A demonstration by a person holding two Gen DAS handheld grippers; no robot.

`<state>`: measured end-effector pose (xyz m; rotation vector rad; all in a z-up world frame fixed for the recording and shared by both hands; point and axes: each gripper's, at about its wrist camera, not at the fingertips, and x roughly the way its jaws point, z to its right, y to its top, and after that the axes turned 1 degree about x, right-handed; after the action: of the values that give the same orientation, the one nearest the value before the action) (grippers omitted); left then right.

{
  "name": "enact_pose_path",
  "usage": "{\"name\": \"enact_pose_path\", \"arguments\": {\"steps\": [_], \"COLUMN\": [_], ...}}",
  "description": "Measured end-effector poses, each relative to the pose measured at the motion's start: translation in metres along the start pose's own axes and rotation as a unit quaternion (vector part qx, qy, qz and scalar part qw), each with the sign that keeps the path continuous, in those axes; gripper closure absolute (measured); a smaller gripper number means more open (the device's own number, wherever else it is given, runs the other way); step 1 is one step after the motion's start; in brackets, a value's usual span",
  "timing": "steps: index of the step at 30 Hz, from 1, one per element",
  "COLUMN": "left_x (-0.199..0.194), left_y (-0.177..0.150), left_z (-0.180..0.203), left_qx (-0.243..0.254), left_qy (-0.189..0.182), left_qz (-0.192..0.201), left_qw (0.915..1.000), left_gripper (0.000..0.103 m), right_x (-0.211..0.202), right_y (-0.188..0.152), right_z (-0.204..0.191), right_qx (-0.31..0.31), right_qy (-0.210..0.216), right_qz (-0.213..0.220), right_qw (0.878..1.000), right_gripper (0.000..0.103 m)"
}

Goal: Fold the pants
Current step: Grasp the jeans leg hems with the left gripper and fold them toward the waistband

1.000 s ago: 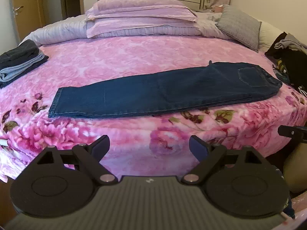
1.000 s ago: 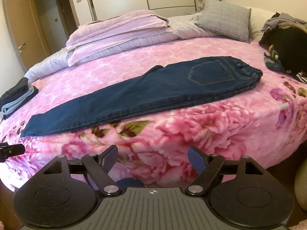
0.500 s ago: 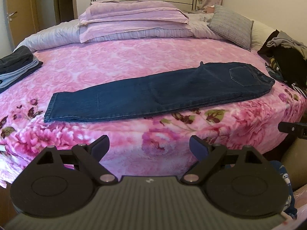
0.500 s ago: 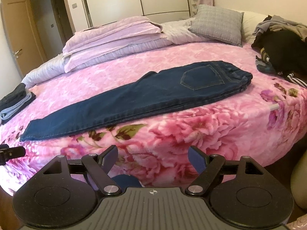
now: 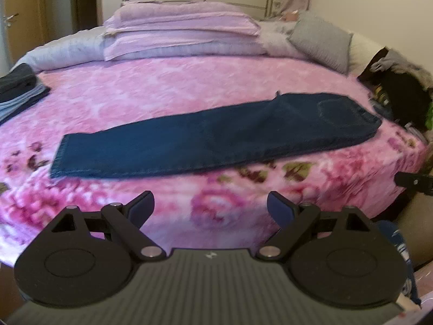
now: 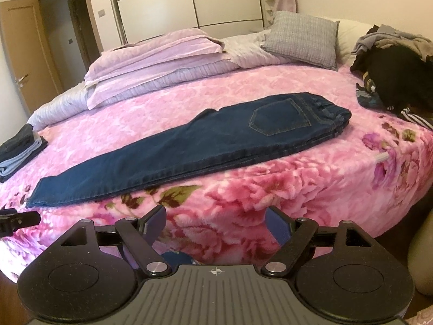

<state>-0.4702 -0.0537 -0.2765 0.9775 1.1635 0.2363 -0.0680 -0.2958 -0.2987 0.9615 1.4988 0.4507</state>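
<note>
Dark blue jeans [image 5: 216, 138] [image 6: 205, 140] lie flat on the pink floral blanket, folded lengthwise, leg over leg. The hem points left and the waistband with a back pocket [image 6: 278, 117] points right. My left gripper [image 5: 210, 205] hangs open in front of the bed's near edge, below the jeans' middle, holding nothing. My right gripper [image 6: 215, 220] is also open and empty, off the near edge below the legs. A tip of each gripper shows at the side of the other's view.
The pink blanket [image 6: 297, 178] covers a round bed. Folded dark clothes [image 6: 19, 146] [image 5: 19, 92] sit at the left edge. A pile of dark garments [image 6: 397, 78] lies at the right. Lilac bedding [image 5: 184, 35] and a grey pillow [image 6: 303, 38] are at the back.
Both grippers have drawn back and risen a little from the bed, so the jeans look smaller and farther. The left view is now blurred by motion. The jeans have not moved.
</note>
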Motion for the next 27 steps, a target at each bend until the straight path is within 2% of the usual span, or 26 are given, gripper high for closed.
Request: {"name": "enact_pose_path", "arguments": {"steps": [3, 5, 8, 10, 11, 13, 16, 17, 21, 23, 25, 27], "left_x": [0.011, 0.02, 0.04, 0.055, 0.062, 0.076, 0.091, 0.093, 0.105, 0.113, 0.125, 0.131], "left_y": [0.0, 0.0, 0.0, -0.001, -0.002, -0.005, -0.01, -0.013, -0.026, -0.032, -0.04, -0.048], "left_z": [-0.008, -0.018, -0.047, -0.073, -0.085, -0.11, -0.139, -0.149, -0.182, -0.192, -0.202, -0.21], "left_qx": [-0.003, -0.013, -0.063, -0.119, -0.147, -0.197, -0.245, -0.264, -0.361, -0.394, -0.433, -0.469], "left_qy": [-0.012, -0.001, 0.016, 0.024, 0.027, 0.035, 0.049, 0.052, 0.026, 0.021, 0.016, 0.004], "left_qz": [0.021, 0.033, 0.035, 0.025, 0.019, 0.009, 0.008, 0.01, 0.049, 0.058, 0.061, 0.088], "left_qw": [0.9997, 0.9994, 0.9972, 0.9923, 0.9886, 0.9796, 0.9682, 0.963, 0.931, 0.9172, 0.8991, 0.8788], "left_gripper": [0.017, 0.021, 0.031, 0.04, 0.042, 0.054, 0.057, 0.057, 0.057, 0.057, 0.059, 0.058], "right_x": [0.008, 0.015, 0.033, 0.046, 0.052, 0.064, 0.078, 0.083, 0.103, 0.114, 0.124, 0.134], "right_y": [0.005, 0.008, 0.014, 0.019, 0.022, 0.027, 0.035, 0.036, 0.037, 0.034, 0.032, 0.027], "right_z": [0.004, 0.01, 0.018, 0.022, 0.024, 0.026, 0.026, 0.026, 0.022, 0.017, 0.014, 0.009], "right_qx": [0.004, 0.01, 0.016, 0.018, 0.019, 0.018, 0.013, 0.013, 0.014, 0.012, 0.01, 0.012], "right_qy": [-0.007, -0.006, -0.003, 0.0, 0.0, 0.003, 0.006, 0.006, 0.008, 0.007, 0.006, 0.003], "right_qz": [-0.001, -0.005, -0.019, -0.031, -0.036, -0.041, -0.045, -0.047, -0.062, -0.075, -0.086, -0.094], "right_qw": [1.0, 1.0, 1.0, 0.999, 0.999, 0.999, 0.999, 0.999, 0.998, 0.997, 0.996, 0.996], "right_gripper": [0.026, 0.026, 0.026, 0.026, 0.026, 0.026, 0.026, 0.026, 0.026, 0.026, 0.026, 0.026]}}
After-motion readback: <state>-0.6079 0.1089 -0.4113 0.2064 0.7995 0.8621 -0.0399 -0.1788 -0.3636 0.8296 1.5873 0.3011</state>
